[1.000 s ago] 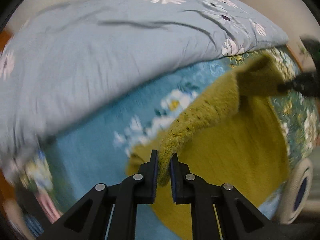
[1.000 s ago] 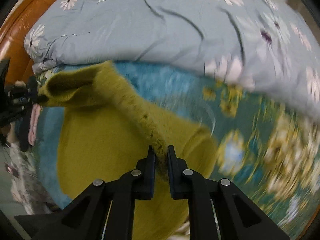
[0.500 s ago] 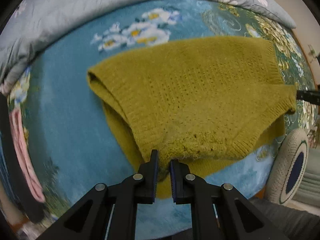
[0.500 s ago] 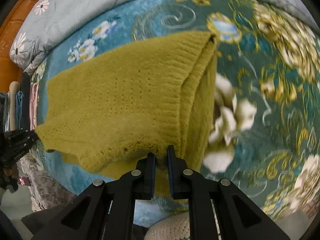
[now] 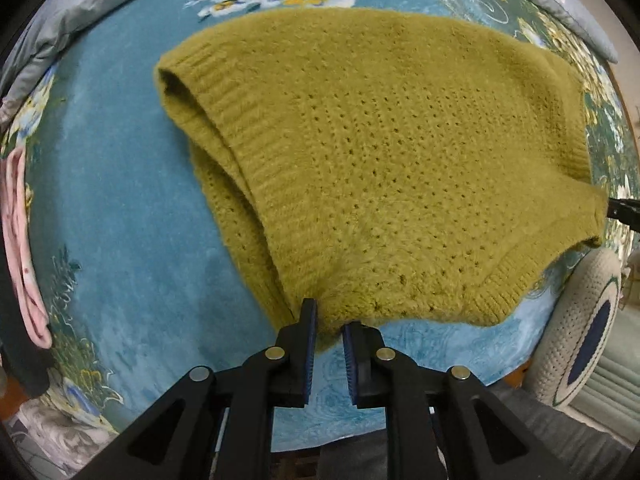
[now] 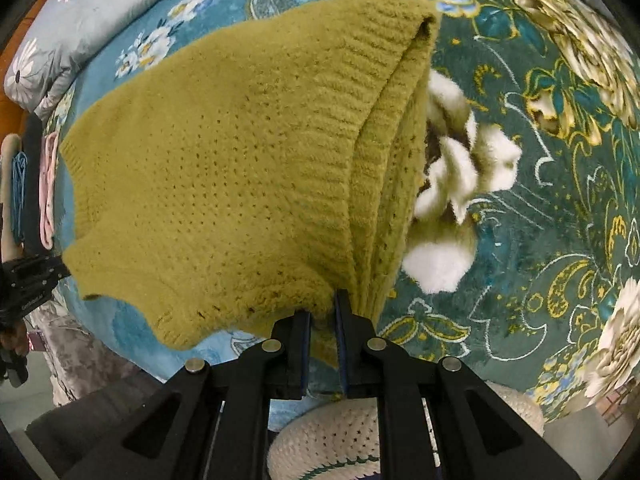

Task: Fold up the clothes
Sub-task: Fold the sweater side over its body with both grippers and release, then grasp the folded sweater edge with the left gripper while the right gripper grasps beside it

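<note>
Sweater (image 5: 392,168) — an olive knit, thick, soft and limp, light enough to hang from two pinches but sure to sag and stretch between them — lies folded over on the teal floral bedspread (image 5: 120,216), toward its near edge. The left gripper (image 5: 329,322) looks barely slackened, with the knit corner between its jaws; whether the pads press on it I cannot tell for sure. The right gripper (image 6: 320,312) is clenched on the opposite near corner, where the layers bunch. The ribbed hems and corners seem the best holds, since open stitches could snag. Beyond the bed edge sits a crocheted cushion (image 5: 580,328); a grey quilt (image 6: 60,40) bounds the far side, pink cloth (image 5: 20,240) the left edge — open room lies across the middle.
</note>
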{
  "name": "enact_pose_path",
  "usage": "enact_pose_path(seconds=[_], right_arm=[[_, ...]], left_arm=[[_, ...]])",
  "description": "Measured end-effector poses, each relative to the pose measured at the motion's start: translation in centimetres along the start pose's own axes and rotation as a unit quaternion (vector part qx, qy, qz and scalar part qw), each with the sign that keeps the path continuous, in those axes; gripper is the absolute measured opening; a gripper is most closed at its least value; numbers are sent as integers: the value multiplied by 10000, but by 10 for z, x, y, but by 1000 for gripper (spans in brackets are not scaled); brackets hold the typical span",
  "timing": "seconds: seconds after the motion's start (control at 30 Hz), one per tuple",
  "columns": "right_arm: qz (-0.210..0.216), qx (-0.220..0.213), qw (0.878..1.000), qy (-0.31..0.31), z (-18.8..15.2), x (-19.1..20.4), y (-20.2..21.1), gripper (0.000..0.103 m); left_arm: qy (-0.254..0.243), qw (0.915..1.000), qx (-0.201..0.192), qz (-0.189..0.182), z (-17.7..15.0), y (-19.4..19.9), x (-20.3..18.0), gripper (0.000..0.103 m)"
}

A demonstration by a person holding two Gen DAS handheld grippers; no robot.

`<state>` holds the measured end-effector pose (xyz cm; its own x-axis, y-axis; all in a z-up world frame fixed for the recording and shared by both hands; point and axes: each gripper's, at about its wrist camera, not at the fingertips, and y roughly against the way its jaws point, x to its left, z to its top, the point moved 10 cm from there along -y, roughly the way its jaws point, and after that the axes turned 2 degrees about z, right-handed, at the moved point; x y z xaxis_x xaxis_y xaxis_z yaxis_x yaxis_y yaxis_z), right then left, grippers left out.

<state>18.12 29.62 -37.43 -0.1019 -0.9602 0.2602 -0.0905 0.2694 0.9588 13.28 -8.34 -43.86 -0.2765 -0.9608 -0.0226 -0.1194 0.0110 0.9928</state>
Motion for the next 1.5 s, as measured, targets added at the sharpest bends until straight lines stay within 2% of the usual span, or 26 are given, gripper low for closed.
enact_pose_path(seconds=[0.1,0.17,0.27,0.37,0.43,0.47,0.57,0.67,0.73,0.8,0.9,1.0,1.07,1.2,1.37,1.5], right_arm=[[-23,-47,10000,-53,0,-3,3,17],[-84,-21,10000,-49,-2,-6,6,29],[-174,39,9998,-73,-9,-14,9,33],[-275,21,9990,-350,-15,-32,14,33],[-158,-223,9969,-742,-9,-46,25,34],[-46,-378,9948,-941,-3,-52,30,38],[534,-801,9825,-1597,25,-65,42,58],[861,-1011,9725,-1913,55,-71,46,58],[996,-1054,9677,-2061,76,-74,44,58],[1080,-1061,9649,-2148,93,-71,36,58],[1071,-1015,9654,-2151,113,-70,26,58],[1021,-854,9670,-2170,115,-78,16,58],[986,-732,9685,-2167,120,-82,6,58],[968,-544,9699,-2167,128,-85,-11,58],[1052,-453,9671,-2271,130,-86,-16,60],[1148,-491,9627,-2402,128,-87,-16,60]], left_arm=[[80,9999,10,-113,-3,4,1,26],[129,9998,35,-160,-4,9,5,41],[224,9997,-6,-119,-9,17,17,49],[521,9986,-96,-76,-7,26,36,51],[940,9951,-226,-184,2,32,52,55],[1242,9914,-298,-269,11,34,63,60],[2024,9766,-420,-602,38,32,84,62],[2527,9625,-418,-890,66,23,96,66],[2624,9597,-356,-942,79,15,99,67],[2631,9602,-259,-906,92,6,101,67],[2499,9655,-164,-708,103,-6,104,67],[2495,9663,16,-639,104,-23,105,67],[2571,9639,81,-693,102,-31,105,67],[2828,9552,78,-873,96,-41,105,67],[3246,9389,-8,-1146,89,-49,103,67],[3351,9347,-119,-1182,84,-49,98,69]])
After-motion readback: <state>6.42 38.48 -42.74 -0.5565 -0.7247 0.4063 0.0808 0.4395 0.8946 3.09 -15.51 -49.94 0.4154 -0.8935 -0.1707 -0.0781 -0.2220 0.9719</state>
